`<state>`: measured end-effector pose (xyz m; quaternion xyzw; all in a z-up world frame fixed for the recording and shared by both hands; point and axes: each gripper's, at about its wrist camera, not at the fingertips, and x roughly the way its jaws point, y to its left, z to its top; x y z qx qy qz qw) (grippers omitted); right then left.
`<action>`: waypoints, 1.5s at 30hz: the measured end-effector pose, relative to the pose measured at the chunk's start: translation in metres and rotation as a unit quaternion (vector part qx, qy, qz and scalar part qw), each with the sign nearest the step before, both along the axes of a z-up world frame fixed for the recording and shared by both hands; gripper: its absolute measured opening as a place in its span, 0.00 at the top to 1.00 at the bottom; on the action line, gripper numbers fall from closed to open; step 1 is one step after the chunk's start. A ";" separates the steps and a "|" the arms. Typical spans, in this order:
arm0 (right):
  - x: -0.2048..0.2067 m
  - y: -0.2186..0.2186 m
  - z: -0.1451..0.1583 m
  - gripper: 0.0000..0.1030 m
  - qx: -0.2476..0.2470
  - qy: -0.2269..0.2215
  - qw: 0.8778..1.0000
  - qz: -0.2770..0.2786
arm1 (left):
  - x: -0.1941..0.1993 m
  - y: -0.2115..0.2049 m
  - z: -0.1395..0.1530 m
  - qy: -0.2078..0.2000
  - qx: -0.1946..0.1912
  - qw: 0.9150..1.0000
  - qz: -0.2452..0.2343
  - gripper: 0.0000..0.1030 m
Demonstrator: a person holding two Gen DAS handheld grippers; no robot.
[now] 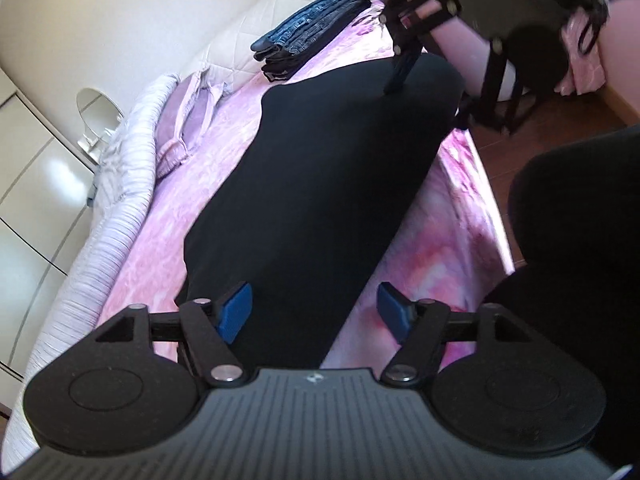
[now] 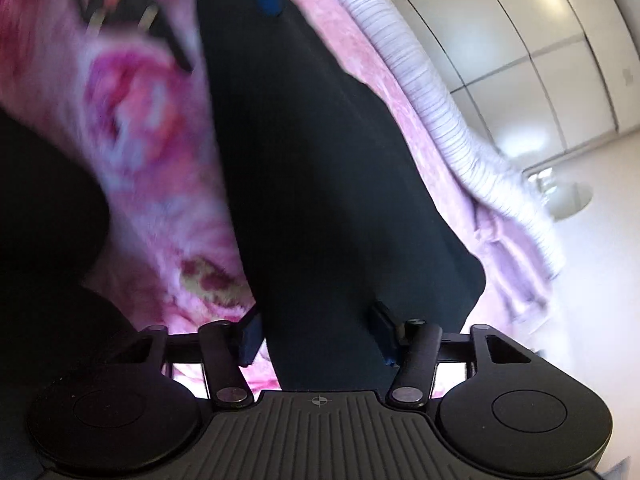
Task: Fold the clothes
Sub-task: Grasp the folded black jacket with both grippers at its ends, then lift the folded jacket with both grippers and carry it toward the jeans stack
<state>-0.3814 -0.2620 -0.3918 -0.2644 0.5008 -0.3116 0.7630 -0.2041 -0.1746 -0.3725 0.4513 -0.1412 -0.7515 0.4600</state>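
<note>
Long black fabric garment [image 1: 320, 184] spread flat lengthwise on bed with pink floral cover [image 1: 420, 264]. Left hand-held gripper [image 1: 316, 312] spread wide, blue pads [image 1: 236, 312] straddling the garment's near end, not pinching. Right hand-held gripper [image 2: 316, 340] at the opposite end, jaws apart, cloth running between; contact unclear, view blurred. Stack of folded dark denim jeans [image 1: 308, 36] by quilted cream headboard [image 1: 256, 28]. Lilac ribbed blanket [image 1: 120, 184] along far bed edge.

Garment [image 1: 320, 184] flat on bed [image 1: 152, 248]; folded stack [image 1: 308, 36] behind it.
</note>
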 end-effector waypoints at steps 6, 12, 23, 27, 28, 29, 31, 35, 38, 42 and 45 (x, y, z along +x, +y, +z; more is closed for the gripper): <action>-0.004 -0.002 0.045 0.60 0.001 -0.042 0.999 -0.005 | -0.012 -0.017 -0.012 -0.060 -0.030 0.998 0.014 0.33; -0.001 0.004 0.046 0.60 -0.002 -0.042 0.999 -0.004 | 0.007 -0.044 -0.019 -0.075 -0.002 0.996 0.042 0.49; 0.026 0.011 -0.018 0.36 -0.093 0.006 0.996 0.018 | 0.017 -0.046 -0.007 -0.036 0.026 0.998 0.044 0.55; 0.023 -0.012 -0.023 0.37 -0.113 0.035 0.993 0.002 | 0.014 -0.045 -0.006 -0.040 0.026 0.998 0.041 0.54; 0.020 -0.015 -0.022 0.39 -0.111 0.034 0.993 0.003 | 0.010 -0.045 -0.009 -0.055 0.020 0.998 0.036 0.53; 0.018 -0.016 -0.020 0.47 -0.107 0.033 0.994 0.004 | 0.006 -0.044 -0.013 -0.075 0.012 0.997 0.031 0.51; 0.016 -0.018 -0.018 0.52 -0.099 0.031 0.995 0.007 | -0.002 -0.043 -0.023 -0.121 -0.006 0.993 0.015 0.51; 0.011 -0.022 -0.011 0.58 -0.083 0.018 0.996 0.019 | -0.005 -0.044 -0.022 -0.140 -0.005 0.990 0.003 0.55; 0.005 -0.028 0.003 0.60 -0.072 -0.004 0.997 0.032 | -0.003 -0.047 -0.013 -0.136 0.005 0.991 -0.002 0.60; 0.000 -0.043 0.031 0.62 -0.043 -0.051 0.997 0.041 | -0.004 -0.057 0.002 -0.140 0.020 0.990 -0.007 0.63; -0.002 -0.053 0.046 0.62 -0.008 -0.067 0.997 0.040 | -0.007 -0.064 0.016 -0.146 0.036 0.988 -0.015 0.64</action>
